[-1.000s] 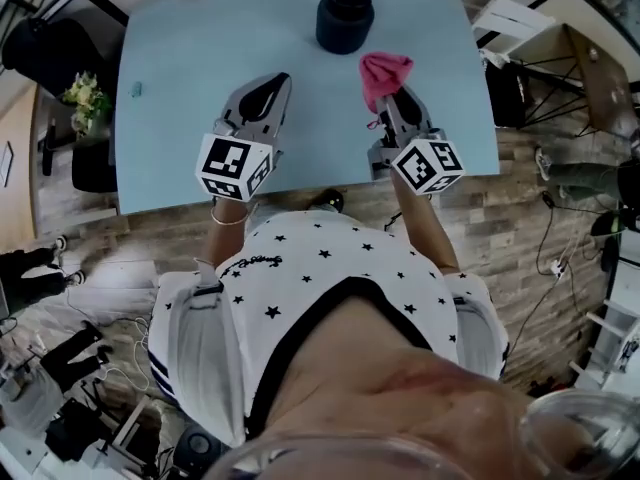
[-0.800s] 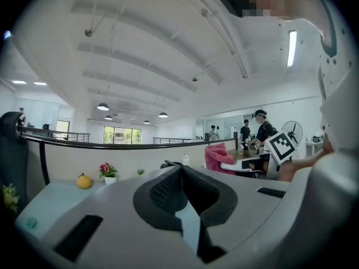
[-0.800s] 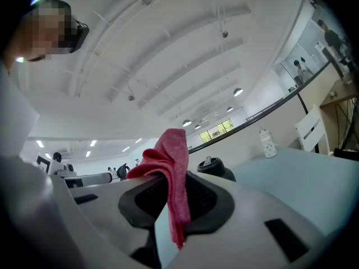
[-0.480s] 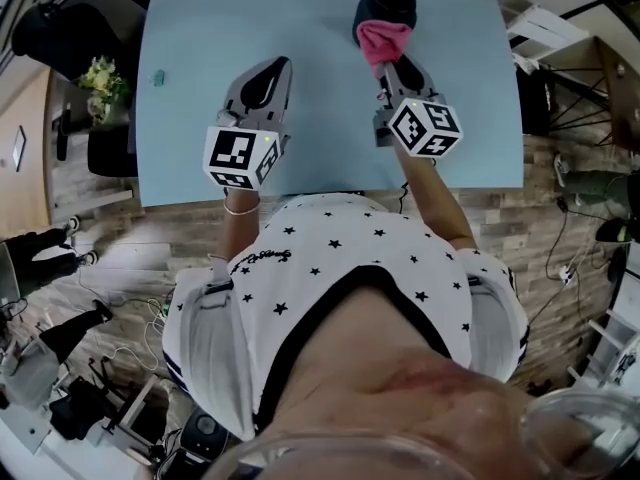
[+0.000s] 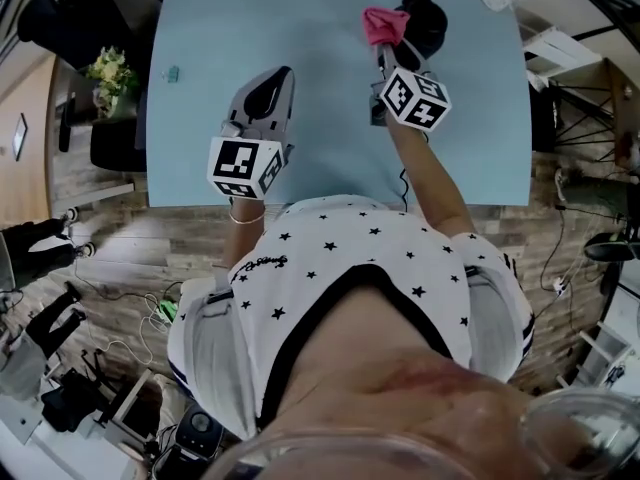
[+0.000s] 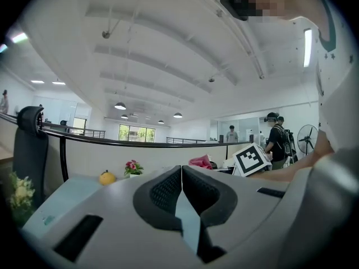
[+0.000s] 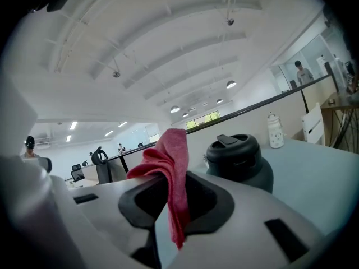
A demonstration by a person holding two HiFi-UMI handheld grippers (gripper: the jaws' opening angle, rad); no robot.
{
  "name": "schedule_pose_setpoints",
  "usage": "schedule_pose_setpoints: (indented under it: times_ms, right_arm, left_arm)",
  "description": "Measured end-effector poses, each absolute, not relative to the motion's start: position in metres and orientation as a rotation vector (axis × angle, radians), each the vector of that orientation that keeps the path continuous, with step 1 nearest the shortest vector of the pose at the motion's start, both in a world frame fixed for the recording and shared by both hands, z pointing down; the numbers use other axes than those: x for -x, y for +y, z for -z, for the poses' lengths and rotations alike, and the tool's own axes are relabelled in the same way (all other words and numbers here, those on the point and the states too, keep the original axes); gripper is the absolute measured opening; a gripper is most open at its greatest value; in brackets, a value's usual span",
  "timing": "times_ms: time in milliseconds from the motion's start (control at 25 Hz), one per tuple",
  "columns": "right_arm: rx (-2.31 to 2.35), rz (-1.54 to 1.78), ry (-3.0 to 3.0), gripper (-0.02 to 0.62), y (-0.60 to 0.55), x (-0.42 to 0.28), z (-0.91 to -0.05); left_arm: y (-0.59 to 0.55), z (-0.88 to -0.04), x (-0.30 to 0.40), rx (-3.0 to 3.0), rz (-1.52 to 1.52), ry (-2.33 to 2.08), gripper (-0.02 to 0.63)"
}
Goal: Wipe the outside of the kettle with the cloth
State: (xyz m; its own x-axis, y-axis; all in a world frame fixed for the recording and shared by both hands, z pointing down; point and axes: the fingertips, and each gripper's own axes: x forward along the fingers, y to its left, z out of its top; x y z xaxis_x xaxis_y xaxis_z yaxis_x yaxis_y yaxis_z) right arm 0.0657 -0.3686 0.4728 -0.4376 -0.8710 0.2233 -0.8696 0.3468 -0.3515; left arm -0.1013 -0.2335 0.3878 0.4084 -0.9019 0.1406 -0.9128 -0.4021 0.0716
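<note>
Just left of the kettle, the right gripper has its jaws clamped on the pink cloth. The bunched end sits against the kettle's side, contact unclear. From those fingers the kettle lies ahead and right: dark, squat, upright, lid on. Left gripper is well back-left of the kettle, jaws together, empty. Right is nearer; I'd swing the cloth rightward onto the wall.
</note>
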Motion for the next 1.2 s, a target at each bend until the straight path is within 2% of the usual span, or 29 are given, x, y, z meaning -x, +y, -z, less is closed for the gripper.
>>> schedule_pose_setpoints:
  times_ms: [520,1200]
  right_arm:
    - [1.848,0.772,2.470,0.074,-0.396,-0.079,-0.510]
    - [1.884,0.806,2.393,0.074,-0.374,-0.112,-0.514]
  left_arm:
    - [-0.228,-0.385,0.119,-2.494,-0.105,-1.665,0.029]
    - [-0.220,-0.384,0.099,-2.532,-0.127,-1.594,0.029]
